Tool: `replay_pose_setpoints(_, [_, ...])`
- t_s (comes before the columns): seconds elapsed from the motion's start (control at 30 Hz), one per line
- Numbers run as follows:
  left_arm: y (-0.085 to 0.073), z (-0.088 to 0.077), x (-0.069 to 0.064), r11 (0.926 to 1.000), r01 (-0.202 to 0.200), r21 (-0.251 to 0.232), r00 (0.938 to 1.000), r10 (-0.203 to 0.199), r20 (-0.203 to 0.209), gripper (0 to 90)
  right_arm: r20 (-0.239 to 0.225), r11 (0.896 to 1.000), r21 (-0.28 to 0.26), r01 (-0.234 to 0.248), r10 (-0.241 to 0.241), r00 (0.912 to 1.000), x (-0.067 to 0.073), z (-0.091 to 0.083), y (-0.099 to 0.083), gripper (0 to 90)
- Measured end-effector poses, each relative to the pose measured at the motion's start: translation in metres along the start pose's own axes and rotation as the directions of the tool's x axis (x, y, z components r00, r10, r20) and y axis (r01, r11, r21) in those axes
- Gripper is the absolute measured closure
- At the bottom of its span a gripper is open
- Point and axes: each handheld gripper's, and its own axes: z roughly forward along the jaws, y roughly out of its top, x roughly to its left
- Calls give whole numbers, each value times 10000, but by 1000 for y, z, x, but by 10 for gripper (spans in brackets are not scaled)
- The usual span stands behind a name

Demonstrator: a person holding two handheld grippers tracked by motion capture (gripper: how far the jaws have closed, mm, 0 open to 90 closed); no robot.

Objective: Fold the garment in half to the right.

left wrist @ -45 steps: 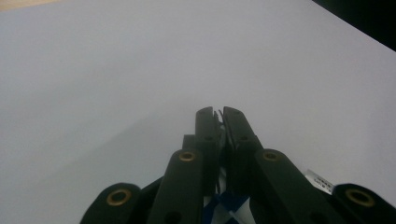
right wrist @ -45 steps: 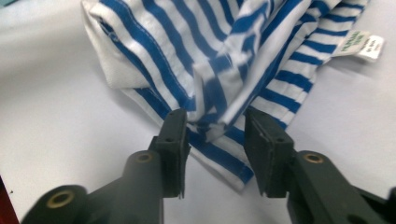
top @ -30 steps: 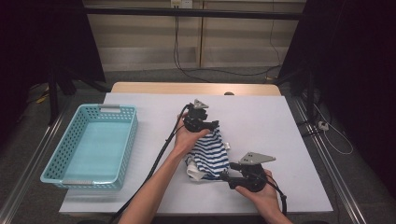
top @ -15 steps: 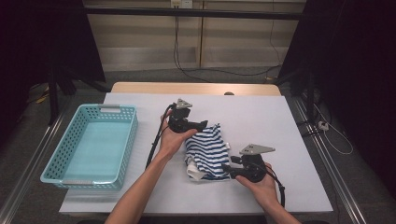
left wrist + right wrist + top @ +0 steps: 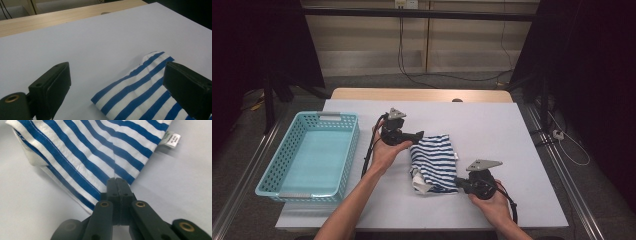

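Observation:
A folded blue-and-white striped cloth (image 5: 434, 160) lies in the middle of the white table (image 5: 502, 135). My left gripper (image 5: 418, 135) hovers at the cloth's far left corner. Its jaws have just been opening and stand wide apart, with the cloth (image 5: 140, 92) below them untouched; the left gripper (image 5: 117, 75) grips nothing. My right gripper (image 5: 458, 184) is at the cloth's near right edge. Its jaws have just been closing, and the right gripper (image 5: 117, 183) now pinches the hem of the cloth (image 5: 82, 157).
A light blue plastic basket (image 5: 287, 150) stands on the table's left part. A small white label (image 5: 172, 140) sticks out of the cloth's right edge. A bare wooden strip (image 5: 422, 94) runs along the table's far side.
My left gripper has let go of the cloth's far end, opened, and drifted left. The cloth now lies flatter. My right gripper has shut on the cloth's near edge.

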Motion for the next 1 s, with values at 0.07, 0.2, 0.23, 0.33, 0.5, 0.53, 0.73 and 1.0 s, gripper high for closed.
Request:
replay_pose_setpoints(0.07, [-1, -3, 0, 9999, 97, -59, 9999, -97, 54, 70, 5, 9996, -233, 149, -149, 9999, -1, -2, 3, 761])
replay_pose_setpoints(0.2, [-6, -13, 0, 9995, 99, -289, 9995, -90, 310, 48, -55, 9946, -1016, 214, -220, 9997, -6, -3, 21, 638])
replay_pose_setpoints(0.23, [-9, -13, -3, 9973, 494, -551, 9982, -474, 370, 41, -49, 9922, -1206, 325, -333, 9994, -9, -2, 27, 611])
replay_pose_setpoints(0.33, [-14, -21, -1, 9988, 140, -473, 9989, -118, 460, 40, -77, 9853, -1704, 125, -140, 9999, -18, 2, 45, 591])
replay_pose_setpoints(0.5, [-22, -30, -7, 9982, 37, -598, 9982, -1, 596, 42, 354, 9812, -1915, 252, -187, 9992, -33, 18, 72, 563])
replay_pose_setpoints(0.53, [-24, -32, -7, 9982, -219, -550, 9979, 252, 593, 42, 432, 9824, -1841, 327, -251, 9987, -37, 23, 77, 563])
replay_pose_setpoints(0.73, [-31, -38, -23, 9973, -172, -720, 9958, 235, 884, 44, 1116, 9919, -1177, 487, -355, 9931, -52, 50, 108, 573])
replay_pose_setpoints(1.0, [-41, -46, -28, 9976, -429, -542, 9935, 483, 1036, 40, 1112, 9994, -334, 101, -63, 9938, -71, 84, 113, 757])
